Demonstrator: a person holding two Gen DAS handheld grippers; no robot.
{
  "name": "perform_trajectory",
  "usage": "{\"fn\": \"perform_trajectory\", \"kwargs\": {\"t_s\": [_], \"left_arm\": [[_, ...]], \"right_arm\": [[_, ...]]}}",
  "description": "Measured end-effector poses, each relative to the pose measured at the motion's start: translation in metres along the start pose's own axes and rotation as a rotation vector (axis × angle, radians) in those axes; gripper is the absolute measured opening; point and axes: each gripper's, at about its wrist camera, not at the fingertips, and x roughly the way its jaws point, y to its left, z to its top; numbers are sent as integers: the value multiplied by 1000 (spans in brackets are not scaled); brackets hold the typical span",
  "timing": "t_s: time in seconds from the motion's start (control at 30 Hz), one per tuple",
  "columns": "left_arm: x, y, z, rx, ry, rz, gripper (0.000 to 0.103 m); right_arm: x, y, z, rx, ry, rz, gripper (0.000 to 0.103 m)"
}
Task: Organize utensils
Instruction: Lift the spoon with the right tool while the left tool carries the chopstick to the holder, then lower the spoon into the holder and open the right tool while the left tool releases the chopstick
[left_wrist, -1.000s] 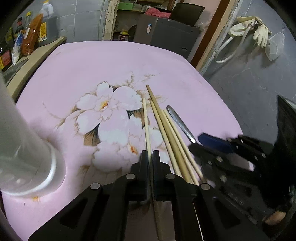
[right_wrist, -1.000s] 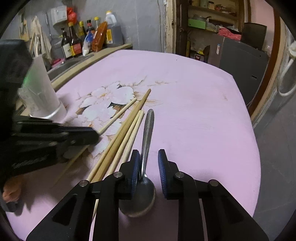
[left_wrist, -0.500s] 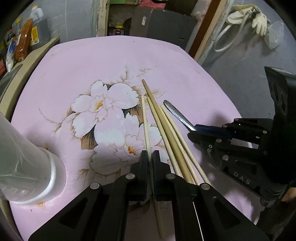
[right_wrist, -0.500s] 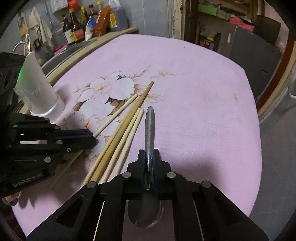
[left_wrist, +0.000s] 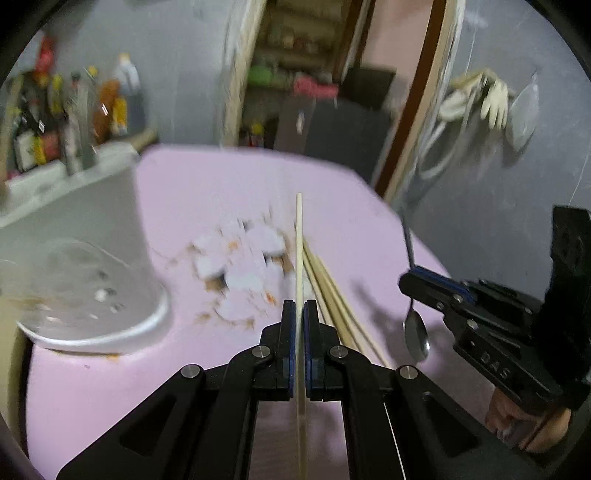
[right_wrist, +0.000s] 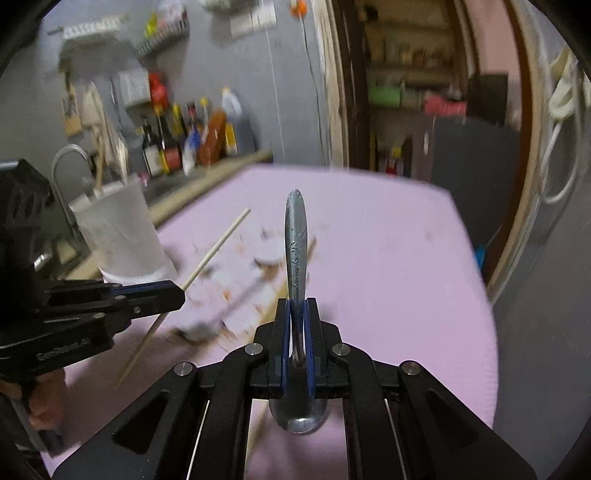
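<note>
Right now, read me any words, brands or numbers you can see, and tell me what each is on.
"DAS": raised letters on the right gripper body.
Left gripper body: white lettering, too blurred.
Spoon handle: engraving, unreadable.
Bottles by the wall: labels too blurred.

You face a grey wall (right_wrist: 280, 92) at the upper left of the right wrist view, sauce bottles (right_wrist: 192, 136) lined on a counter (right_wrist: 221, 162) below it. At upper right, a wooden doorframe (right_wrist: 340, 92) opens onto dim, cluttered shelves (right_wrist: 406, 74). A pink flowered cloth covers the tabletop (right_wrist: 388, 258).
</note>
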Motion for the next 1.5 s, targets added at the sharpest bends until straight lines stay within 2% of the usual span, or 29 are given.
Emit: {"fn": "perform_trajectory", "kwargs": {"t_s": [0.1, 0.23, 0.5, 0.77, 0.97, 1.13, 1.2, 1.3, 1.5], "left_arm": [[-16, 0, 0, 0, -100, -8, 2], [-39, 1, 5, 14, -242, -1, 2], [-77, 19, 26, -3, -393, 6, 2], [-112, 67, 57, -55, -539, 53, 2], [-129, 113, 79, -100, -598, 105, 2], [-132, 152, 83, -144, -633, 185, 2], [-132, 168, 82, -187, -645, 190, 2], [-129, 189, 78, -246, -656, 205, 2], [-123, 213, 67, -306, -675, 233, 2]], "right_arm": [[-14, 14, 3, -2, -105, -7, 5], [-28, 27, 13, 6, -201, 0, 5], [-42, 44, 54, 43, -343, 101, 5], [-40, 70, 87, 50, -447, 181, 5], [-18, 99, 110, 59, -494, 257, 5], [6, 116, 125, 78, -508, 331, 5], [17, 123, 128, 81, -511, 364, 5], [32, 128, 126, 88, -522, 422, 5], [52, 138, 112, 79, -520, 421, 5]]}}
